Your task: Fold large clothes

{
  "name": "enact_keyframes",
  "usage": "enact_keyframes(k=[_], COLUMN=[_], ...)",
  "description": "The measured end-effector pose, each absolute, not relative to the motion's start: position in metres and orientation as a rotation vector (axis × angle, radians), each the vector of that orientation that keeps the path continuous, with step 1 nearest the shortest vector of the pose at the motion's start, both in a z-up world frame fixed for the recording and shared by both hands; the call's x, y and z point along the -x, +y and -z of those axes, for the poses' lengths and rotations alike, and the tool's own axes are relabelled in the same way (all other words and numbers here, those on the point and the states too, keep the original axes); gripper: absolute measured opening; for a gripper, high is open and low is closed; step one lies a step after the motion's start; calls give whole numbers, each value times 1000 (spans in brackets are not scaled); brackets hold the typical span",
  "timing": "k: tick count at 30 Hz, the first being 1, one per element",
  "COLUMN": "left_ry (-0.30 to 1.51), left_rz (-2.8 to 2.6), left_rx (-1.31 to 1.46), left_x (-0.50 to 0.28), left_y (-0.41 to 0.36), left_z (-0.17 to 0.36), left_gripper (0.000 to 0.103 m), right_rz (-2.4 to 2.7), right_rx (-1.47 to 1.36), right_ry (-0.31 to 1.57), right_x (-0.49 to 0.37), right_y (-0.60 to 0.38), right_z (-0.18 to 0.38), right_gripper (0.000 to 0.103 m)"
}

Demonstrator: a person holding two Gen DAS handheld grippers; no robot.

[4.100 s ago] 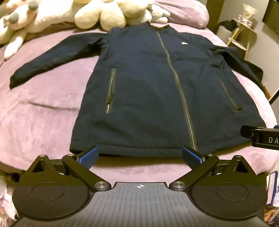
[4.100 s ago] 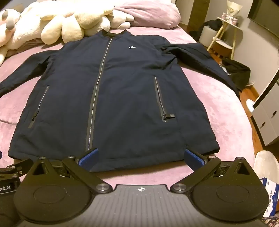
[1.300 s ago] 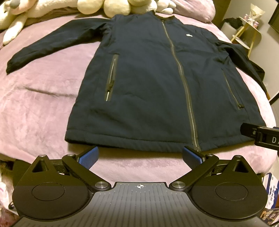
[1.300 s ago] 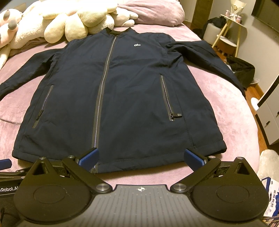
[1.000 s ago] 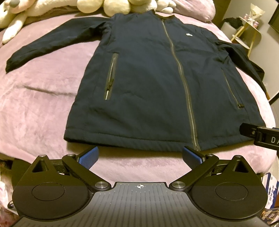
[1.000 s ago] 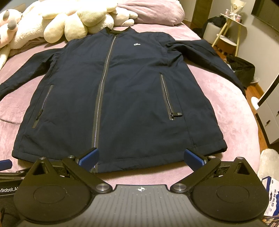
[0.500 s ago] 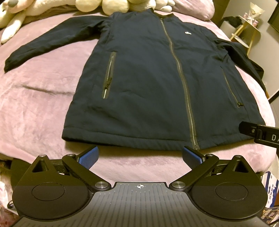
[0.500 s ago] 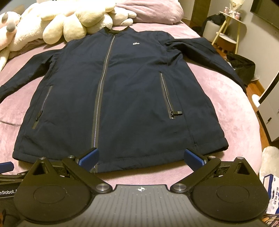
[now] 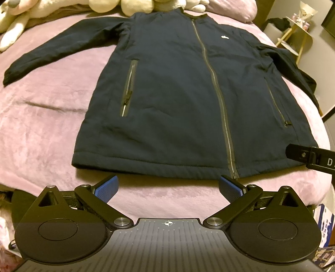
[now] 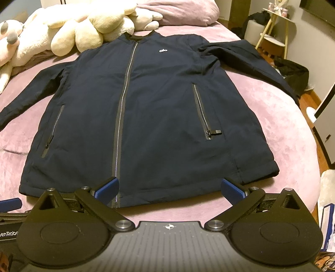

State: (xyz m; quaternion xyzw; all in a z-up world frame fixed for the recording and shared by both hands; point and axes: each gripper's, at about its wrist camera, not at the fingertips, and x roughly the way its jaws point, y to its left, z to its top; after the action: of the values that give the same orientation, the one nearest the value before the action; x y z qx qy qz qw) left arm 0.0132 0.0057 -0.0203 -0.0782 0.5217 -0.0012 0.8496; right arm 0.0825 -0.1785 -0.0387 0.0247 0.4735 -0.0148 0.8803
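Navy zip jacket [image 9: 188, 100] lies flat, front up, on the pink bedspread [image 9: 46, 117]. Left gripper [image 9: 167, 187] and right gripper [image 10: 169, 188] hover spread wide, empty, near the hem; best pinch each sleeve cuff first.

a bedroom in a home; a wide bed [image 10: 293, 134] covered with a fuzzy pink-purple blanket fills most of both views; cream and white plush toys [image 10: 88, 25] are piled at its head, beside a mauve pillow [image 10: 184, 10]; a navy zip jacket [image 10: 146, 108] lies spread flat on the blanket; past the bed's far right corner a small pale side table on slanted legs [image 10: 274, 27] stands against a grey wall, with small ornaments on top too small to make out; a dark bundle of fabric [image 10: 293, 71] sits on the wooden floor [image 10: 314, 100] just beside the bed; a white cabinet edge [image 10: 326, 117] shows at the right; the lighting is warm and dim
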Motion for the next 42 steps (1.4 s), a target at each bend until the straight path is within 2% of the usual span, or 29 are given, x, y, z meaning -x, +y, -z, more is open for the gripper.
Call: enact_keyframes(k=[17, 24, 28, 35, 36, 37, 38, 40, 42], left_ry=[1124, 1029, 965, 915, 915, 915, 920, 920, 906], left_rz=[35, 45, 14, -58, -66, -73, -83, -110, -126], left_rx=[200, 167, 118, 205, 211, 214, 214, 211, 211], left_x=[-33, -84, -130, -207, -213, -218, -223, -229, -232], left_y=[10, 18, 19, 25, 25, 26, 25, 27, 28], left_z=[31, 38, 42, 63, 67, 72, 77, 84, 88], left_gripper=[103, 103, 103, 103, 103, 103, 103, 103, 103], right_rz=[-21, -139, -72, 173, 195, 225, 269, 341, 416], right_rx=[-175, -456, -631, -1029, -1095, -1161, -1207, -1285, -1349], right_ry=[995, 705, 665, 488, 476, 463, 460, 443, 419], right_x=[-92, -100, -137, -220, -232, -244, -251, -268, -279], right_y=[-195, -255, -316, -462, -480, -498, -510, -534, -551], right_z=[55, 70, 78, 107, 117, 128, 139, 159, 175], right_gripper=[103, 103, 103, 102, 96, 82, 75, 49, 42])
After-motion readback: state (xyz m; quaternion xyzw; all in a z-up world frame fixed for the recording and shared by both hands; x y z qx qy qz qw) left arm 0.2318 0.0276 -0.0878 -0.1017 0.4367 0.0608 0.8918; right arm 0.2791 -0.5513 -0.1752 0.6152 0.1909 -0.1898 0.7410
